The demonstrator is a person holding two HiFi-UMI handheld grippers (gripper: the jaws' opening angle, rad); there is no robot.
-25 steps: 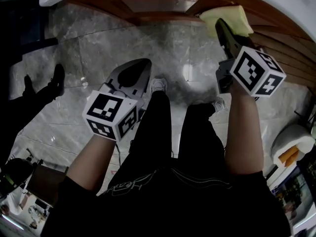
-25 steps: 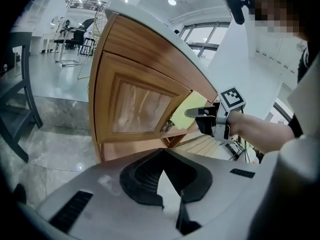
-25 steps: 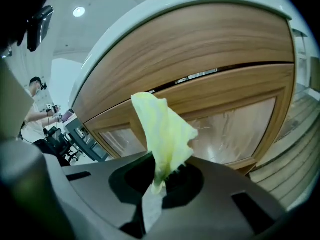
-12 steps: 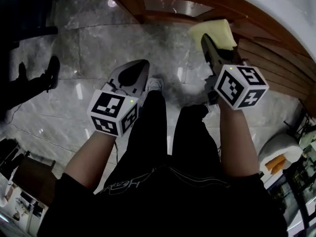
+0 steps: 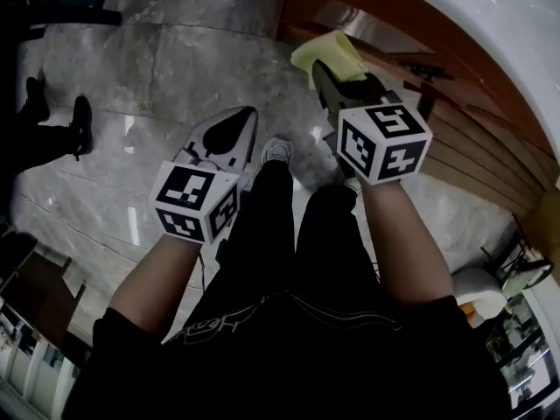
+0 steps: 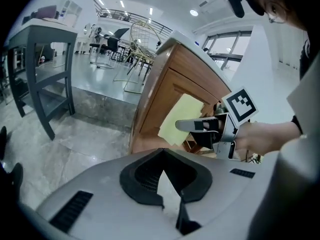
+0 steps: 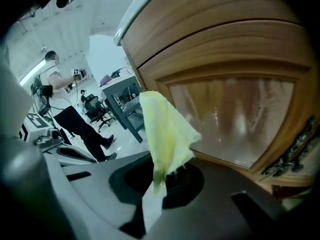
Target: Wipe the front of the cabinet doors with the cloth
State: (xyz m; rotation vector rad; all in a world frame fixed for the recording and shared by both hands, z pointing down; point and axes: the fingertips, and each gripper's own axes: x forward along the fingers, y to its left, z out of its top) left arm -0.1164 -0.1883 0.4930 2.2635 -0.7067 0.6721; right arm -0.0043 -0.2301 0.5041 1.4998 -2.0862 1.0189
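Yellow cloth [image 7: 167,134] clamped in R gripper [image 5: 325,75], sticking past its tips, against cabinet door [image 7: 235,119] (glazed panel). R arm stretched fwd toward cabinet. L gripper [image 5: 226,129] jaws together, empty, back from cabinet.

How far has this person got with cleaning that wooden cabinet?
Done: no wiped patch shows on the wood. In hand: the right hand-held gripper clamps the yellow cloth up at the glazed cabinet door. To do: the wiping itself, seemingly all of it; the left hand-held gripper idles, shut and empty.

Right claw [image 5: 325,77] reaches forward, clamped on cloth [image 5: 325,49]; left claw [image 5: 229,128] held back, jaws together.
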